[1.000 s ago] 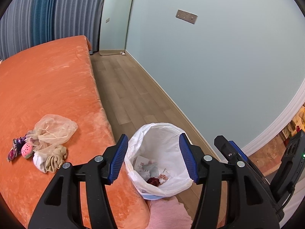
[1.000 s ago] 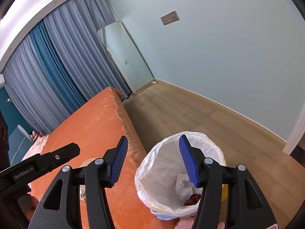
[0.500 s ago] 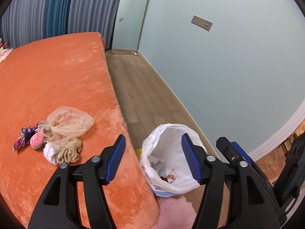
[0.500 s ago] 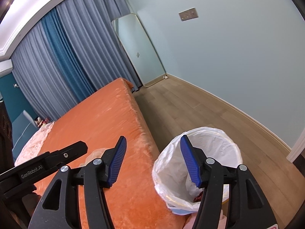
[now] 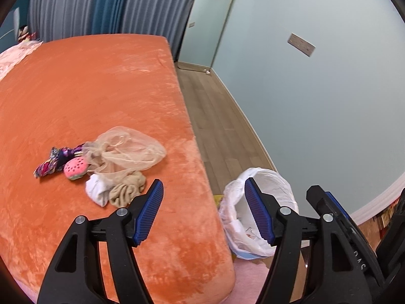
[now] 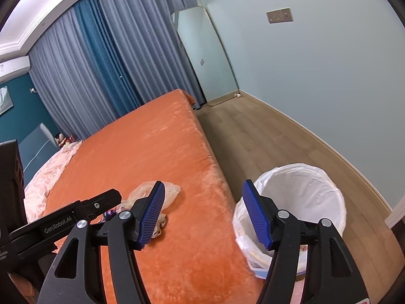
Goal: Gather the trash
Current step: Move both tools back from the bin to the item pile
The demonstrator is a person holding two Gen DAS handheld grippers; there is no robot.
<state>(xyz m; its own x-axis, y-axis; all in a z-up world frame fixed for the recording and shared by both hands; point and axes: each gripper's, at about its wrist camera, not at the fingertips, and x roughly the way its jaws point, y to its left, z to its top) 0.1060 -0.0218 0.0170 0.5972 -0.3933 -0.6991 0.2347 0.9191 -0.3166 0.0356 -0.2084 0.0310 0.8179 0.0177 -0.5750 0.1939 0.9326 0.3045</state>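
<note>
Both claws empty and just opening wider, left claw (image 5: 203,211) and right claw (image 6: 201,214) hang over the orange bed's (image 5: 101,96) edge, clothing scraps (image 5: 119,167) lying ahead on the bed, white-lined trash bin (image 6: 298,202) on the floor just beside it.

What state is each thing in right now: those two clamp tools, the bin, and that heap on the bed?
Left tool: open, empty.
Right tool: open, empty.
Bin: upright on the floor, lined with a white bag, some rubbish inside.
Heap: loose on the orange bed, untouched.
Mirror: leaning against the wall.
</note>
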